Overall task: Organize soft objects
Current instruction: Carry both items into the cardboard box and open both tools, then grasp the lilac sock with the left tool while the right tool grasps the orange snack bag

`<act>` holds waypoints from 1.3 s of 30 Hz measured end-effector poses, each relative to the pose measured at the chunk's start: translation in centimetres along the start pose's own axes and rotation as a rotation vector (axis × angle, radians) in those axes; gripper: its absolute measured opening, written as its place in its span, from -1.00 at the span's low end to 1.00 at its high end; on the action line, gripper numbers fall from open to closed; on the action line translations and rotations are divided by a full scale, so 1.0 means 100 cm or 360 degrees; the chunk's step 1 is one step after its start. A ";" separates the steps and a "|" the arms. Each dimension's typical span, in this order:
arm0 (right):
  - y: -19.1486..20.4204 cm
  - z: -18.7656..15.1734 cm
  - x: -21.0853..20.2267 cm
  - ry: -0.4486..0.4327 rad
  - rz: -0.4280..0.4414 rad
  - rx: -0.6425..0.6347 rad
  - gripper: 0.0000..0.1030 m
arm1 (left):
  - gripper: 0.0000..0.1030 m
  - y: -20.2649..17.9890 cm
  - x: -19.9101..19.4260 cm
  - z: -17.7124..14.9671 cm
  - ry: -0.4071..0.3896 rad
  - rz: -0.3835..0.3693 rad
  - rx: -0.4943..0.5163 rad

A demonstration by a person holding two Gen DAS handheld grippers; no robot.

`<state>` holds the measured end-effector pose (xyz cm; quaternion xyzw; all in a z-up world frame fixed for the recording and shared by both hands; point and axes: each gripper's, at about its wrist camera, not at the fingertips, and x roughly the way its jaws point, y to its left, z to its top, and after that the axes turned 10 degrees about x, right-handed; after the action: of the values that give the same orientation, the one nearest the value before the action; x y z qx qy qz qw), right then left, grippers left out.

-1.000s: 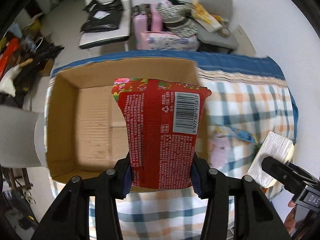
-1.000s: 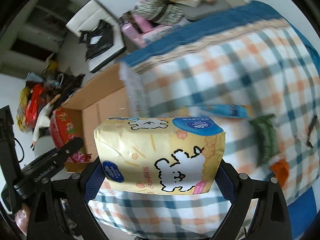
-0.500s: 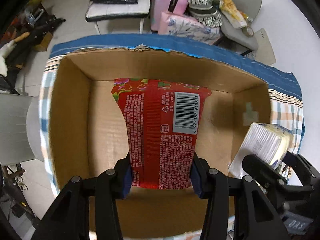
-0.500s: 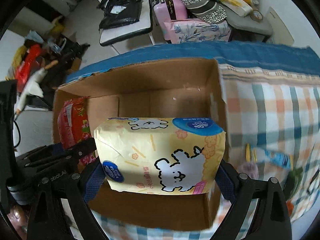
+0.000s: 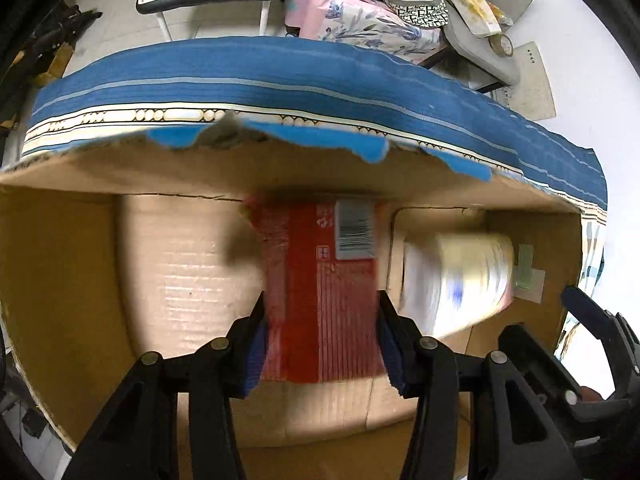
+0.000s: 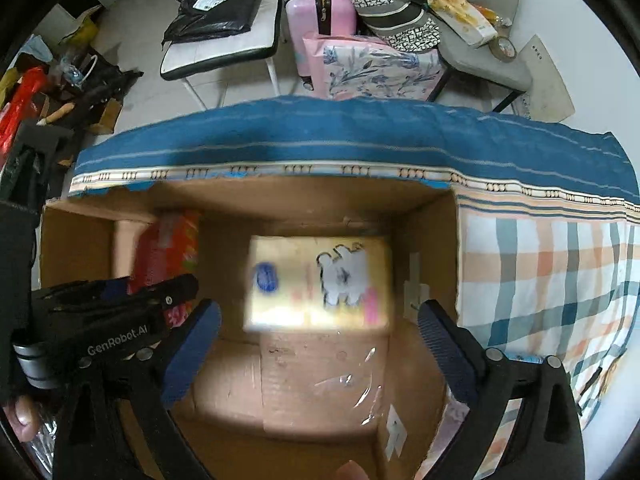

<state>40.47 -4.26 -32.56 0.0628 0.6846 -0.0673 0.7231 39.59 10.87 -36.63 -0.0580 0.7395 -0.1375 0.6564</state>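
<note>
A lived-in room of a home, cluttered with stored belongings. At twelve o'clock a pink suitcase [image 6: 318, 8] stands on the pale tiled floor [image 6: 240, 88] beside a floral-print package [image 6: 372, 70]. At eleven o'clock a white chair [image 6: 224, 46] carries a black plastic bag [image 6: 216, 2]; at one o'clock a grey chair [image 6: 486, 60] holds patterned bags. A plaid, blue-bordered household cloth [image 6: 552, 264] covers the bench, and bags litter the floor at nine o'clock.

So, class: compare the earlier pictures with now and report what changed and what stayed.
The right gripper opened, letting the yellow cartoon-sheep tissue pack go into the brown cardboard box. The left gripper moved deeper into the box, still clamping the red barcoded packet.
</note>
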 end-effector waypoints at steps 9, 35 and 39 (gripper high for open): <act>-0.009 0.001 -0.013 -0.0088 0.0007 0.0001 1.00 | 0.75 0.002 -0.018 -0.008 -0.0078 0.0078 0.0028; -0.020 -0.142 -0.108 -0.0323 0.0166 -0.0074 1.00 | 0.99 -0.030 -0.136 -0.167 -0.0627 0.0481 0.0098; -0.020 -0.166 -0.126 -0.0367 0.0186 -0.0120 1.00 | 0.99 -0.041 -0.151 -0.191 -0.0682 0.0525 0.0094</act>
<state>23.15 -3.09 -20.87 0.0670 0.5941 -0.0060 0.8015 22.33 13.37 -19.13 0.0546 0.5788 -0.0350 0.8129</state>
